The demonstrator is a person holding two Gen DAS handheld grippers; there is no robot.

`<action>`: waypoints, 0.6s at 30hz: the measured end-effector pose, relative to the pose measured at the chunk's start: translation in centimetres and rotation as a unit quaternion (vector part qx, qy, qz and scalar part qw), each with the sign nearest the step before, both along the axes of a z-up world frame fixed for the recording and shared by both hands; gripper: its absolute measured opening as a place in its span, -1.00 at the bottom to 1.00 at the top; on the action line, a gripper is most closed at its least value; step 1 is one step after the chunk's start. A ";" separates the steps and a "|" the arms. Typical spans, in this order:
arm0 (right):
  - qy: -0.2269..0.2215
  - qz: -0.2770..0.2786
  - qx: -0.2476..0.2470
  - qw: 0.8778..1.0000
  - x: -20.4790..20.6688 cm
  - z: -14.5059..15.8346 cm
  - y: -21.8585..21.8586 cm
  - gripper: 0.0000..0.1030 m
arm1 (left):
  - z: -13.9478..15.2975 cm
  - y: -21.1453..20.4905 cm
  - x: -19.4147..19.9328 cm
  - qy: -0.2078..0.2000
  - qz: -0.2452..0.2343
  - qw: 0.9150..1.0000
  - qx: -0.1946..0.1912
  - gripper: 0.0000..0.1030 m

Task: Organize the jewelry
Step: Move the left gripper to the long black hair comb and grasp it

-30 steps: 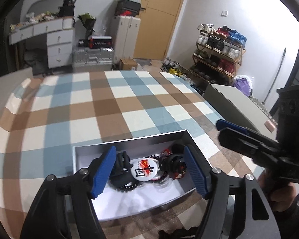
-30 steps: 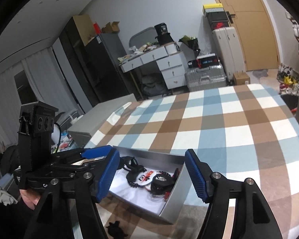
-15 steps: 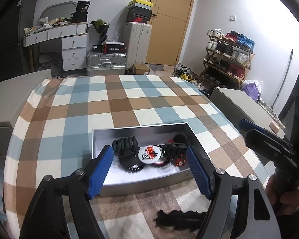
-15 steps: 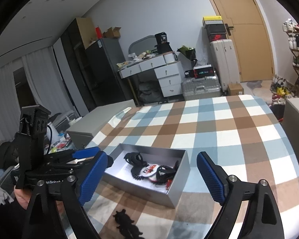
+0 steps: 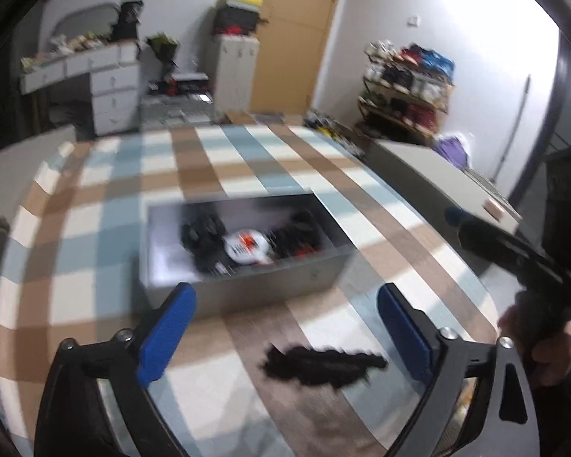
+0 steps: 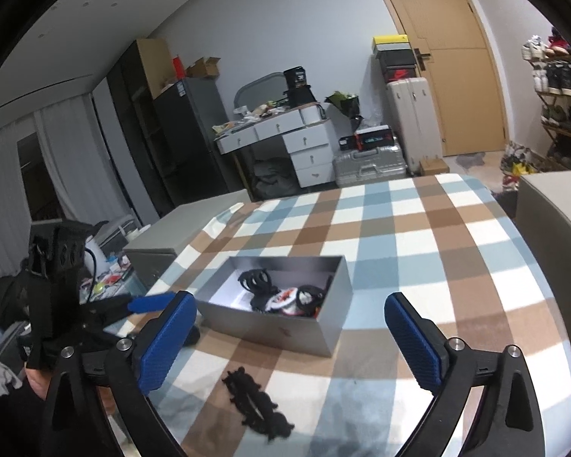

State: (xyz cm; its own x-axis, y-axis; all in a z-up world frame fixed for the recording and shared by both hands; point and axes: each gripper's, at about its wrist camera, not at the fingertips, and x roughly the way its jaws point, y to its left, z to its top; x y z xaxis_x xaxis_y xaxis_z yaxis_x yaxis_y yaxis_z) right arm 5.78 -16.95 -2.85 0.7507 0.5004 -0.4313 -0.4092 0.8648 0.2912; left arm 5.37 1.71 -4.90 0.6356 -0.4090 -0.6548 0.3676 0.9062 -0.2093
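Pulled back from the grey box [image 6: 281, 318] compared with a second ago: then both claws framed the tray closely, now sitting nearer the table [image 6: 418, 228] edge with the whole box in sight ahead. Widened over the same second too, both pairs of jaws opening further at this moment

Left claw [image 5: 285, 327]: spread about as wide as it goes, nothing between the blue pads, touching nothing; below it on the checked cloth, a loose black scrunchie-like piece [image 5: 323, 367], outside the box, near its front wall. Right claw [image 6: 291, 337]: equally wide, empty, hovering over the same black piece [image 6: 257, 403], clear of the box

Inside the box: a tangle of black bands [image 6: 257, 280] beside a round white-and-red badge [image 6: 283, 299], bunched toward the right half, left half bare

Probably means one drop-off finished and the stray black piece next for pickup, so task partly done, not complete
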 end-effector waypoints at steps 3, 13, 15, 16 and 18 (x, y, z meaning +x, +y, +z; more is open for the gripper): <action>0.006 -0.009 -0.006 1.000 -0.8 -0.7 -0.5 0.97 | -1.4 -1.1 -0.4 0.023 -0.013 1.000 0.008 0.96; 0.043 -0.028 0.002 0.999 -2.2 -3.3 -2.7 0.97 | -4.3 -3.3 -1.4 0.044 -0.033 0.996 0.065 0.96; 0.050 -0.031 0.005 0.998 -2.1 -3.8 -3.1 0.97 | -4.7 -3.8 -1.7 0.042 -0.041 0.995 0.084 0.96; 0.052 -0.033 0.006 0.998 -2.2 -3.9 -3.2 0.97 | -5.0 -4.2 -1.8 0.041 -0.047 0.994 0.094 0.96; 0.055 -0.034 0.009 0.998 -2.2 -4.1 -3.4 0.97 | -5.4 -4.7 -2.0 0.038 -0.055 0.992 0.112 0.96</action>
State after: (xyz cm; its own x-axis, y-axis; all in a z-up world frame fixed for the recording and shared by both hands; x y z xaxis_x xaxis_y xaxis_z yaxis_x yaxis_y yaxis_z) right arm 3.62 -20.35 -6.92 0.7321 0.4588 -0.5036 -0.3147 0.8834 0.3473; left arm 3.34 -2.96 -10.32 0.5413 -0.3124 -0.7806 0.4572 0.8885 -0.0385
